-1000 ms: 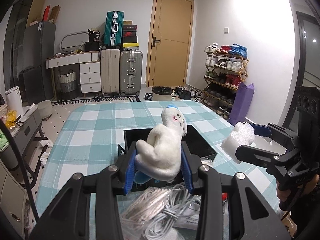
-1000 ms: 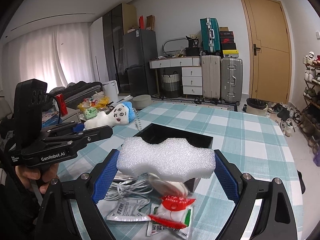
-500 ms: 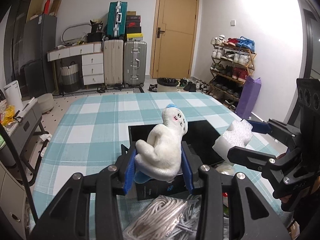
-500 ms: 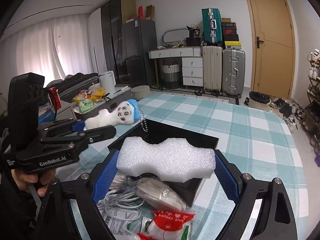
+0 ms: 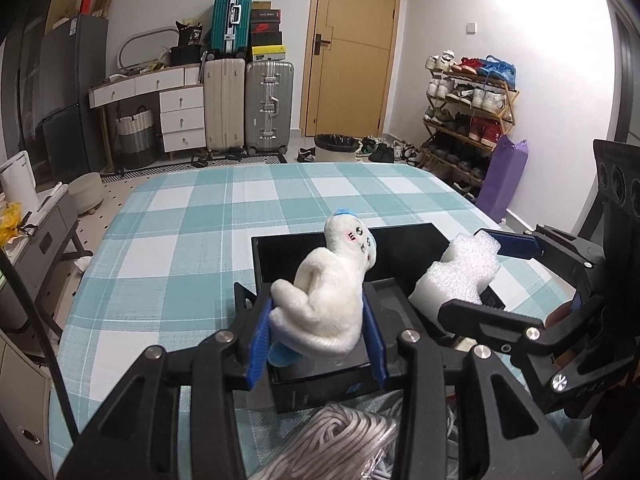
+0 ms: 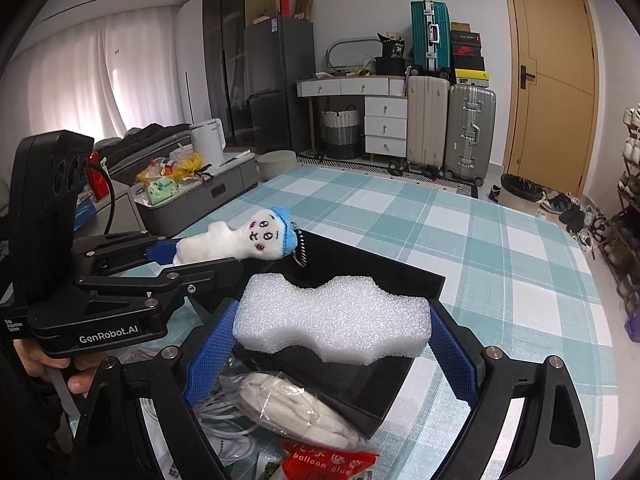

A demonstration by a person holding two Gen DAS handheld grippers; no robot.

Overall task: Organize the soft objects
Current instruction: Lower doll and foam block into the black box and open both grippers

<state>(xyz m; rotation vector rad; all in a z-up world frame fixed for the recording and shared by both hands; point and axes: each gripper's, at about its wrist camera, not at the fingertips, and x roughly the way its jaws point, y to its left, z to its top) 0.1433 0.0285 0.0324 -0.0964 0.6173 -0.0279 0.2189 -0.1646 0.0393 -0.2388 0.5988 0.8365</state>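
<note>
The left gripper (image 5: 316, 332) has its blue ribbed jaws clenched on a white plush doll (image 5: 326, 300), a fuzzy, rounded figure with a stitched face, pink cheeks and a blue cap, held low in the centre of the left wrist view above the near edge of a black box (image 5: 400, 240). The right gripper (image 6: 332, 344) grasps a white foam block (image 6: 334, 316) between its blue mesh-textured jaws; the block is coarse and porous, with a wavy, notched outline, and sits over the same shallow, square, smooth-walled box (image 6: 384, 380). In the right wrist view the doll lies stretched out at centre left, a small ball chain (image 6: 300, 252) dangling from its cap over the box's far rim. Beneath the jaws, at the bottom of both frames, lie a coil of pale cable (image 5: 340, 440), a clear plastic bag of white fabric (image 6: 296, 412) and a red-labelled packet (image 6: 324, 460). All rest on a worktop covered by a teal-and-white checked cloth (image 5: 180, 240).
</note>
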